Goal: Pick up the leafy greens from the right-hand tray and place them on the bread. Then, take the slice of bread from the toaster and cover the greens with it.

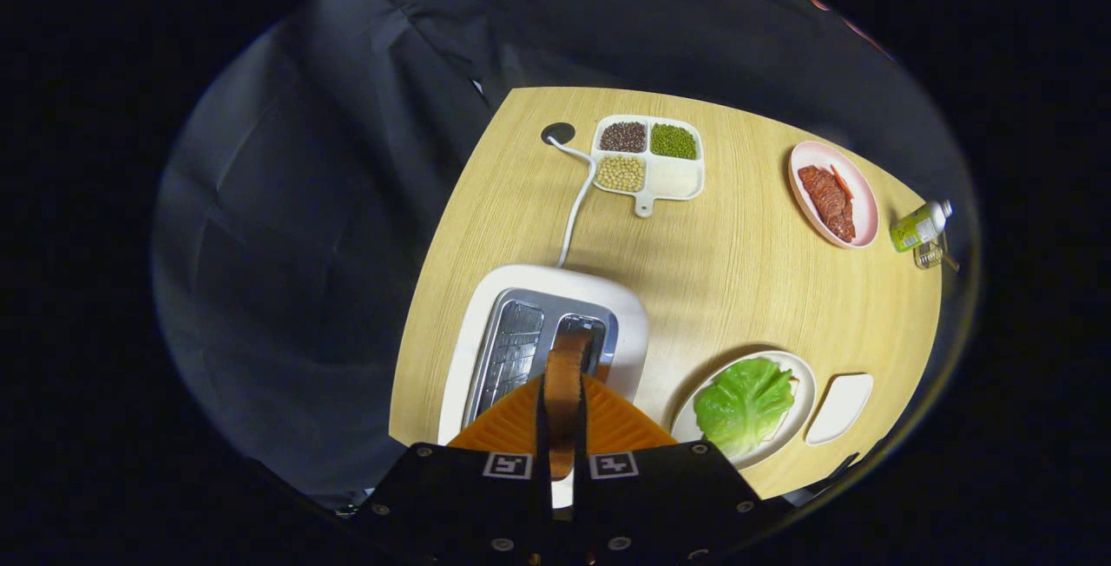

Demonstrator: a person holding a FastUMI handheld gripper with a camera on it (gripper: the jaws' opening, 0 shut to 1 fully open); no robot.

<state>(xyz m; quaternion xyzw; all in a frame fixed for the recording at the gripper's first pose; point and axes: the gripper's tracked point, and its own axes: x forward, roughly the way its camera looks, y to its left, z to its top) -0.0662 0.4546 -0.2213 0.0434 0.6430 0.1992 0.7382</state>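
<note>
We've got the gripper (564,410) clenched on the bread slice (565,375), held edge-on between both fingers just above the toaster (486,323). Right of the toaster, the leafy greens (745,403) lie on their plate (803,379).

Brown bread slice (565,392) edge-on, above white toaster (486,332); crinkled green lettuce leaf (744,404) on plate, at toaster's 3 o'clock.
</note>
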